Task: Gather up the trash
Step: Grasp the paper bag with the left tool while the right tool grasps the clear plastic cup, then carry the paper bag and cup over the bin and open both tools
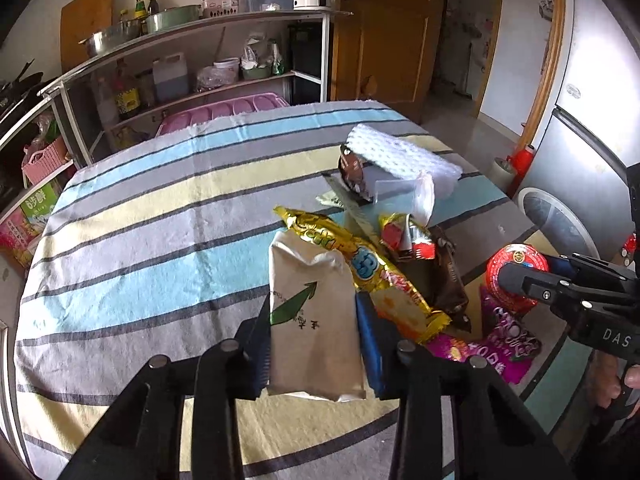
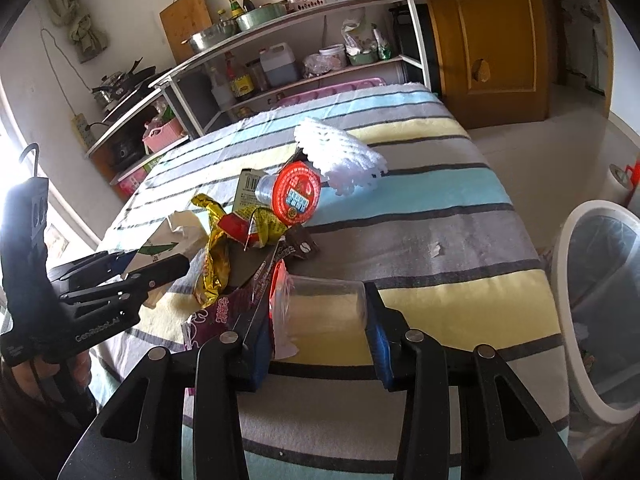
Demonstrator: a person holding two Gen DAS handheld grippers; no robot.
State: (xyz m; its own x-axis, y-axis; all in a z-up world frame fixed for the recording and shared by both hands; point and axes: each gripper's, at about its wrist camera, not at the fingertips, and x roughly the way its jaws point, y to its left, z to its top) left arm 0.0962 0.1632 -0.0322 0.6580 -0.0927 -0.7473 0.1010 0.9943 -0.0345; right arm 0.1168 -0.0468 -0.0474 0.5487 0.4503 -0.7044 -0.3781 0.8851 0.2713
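Observation:
My left gripper is shut on a white tissue pack with a green arrow, held above the striped tablecloth. My right gripper is shut on a clear plastic cup with a peeled red lid. Trash lies piled on the table: a gold snack wrapper, a brown wrapper, a purple wrapper, a red-lidded cup and white foam netting. The right gripper shows in the left wrist view; the left gripper shows in the right wrist view.
A white trash bin with a dark liner stands on the floor right of the table. A metal shelf rack with bottles and bowls is behind the table. A wooden door and a grey fridge are at the right.

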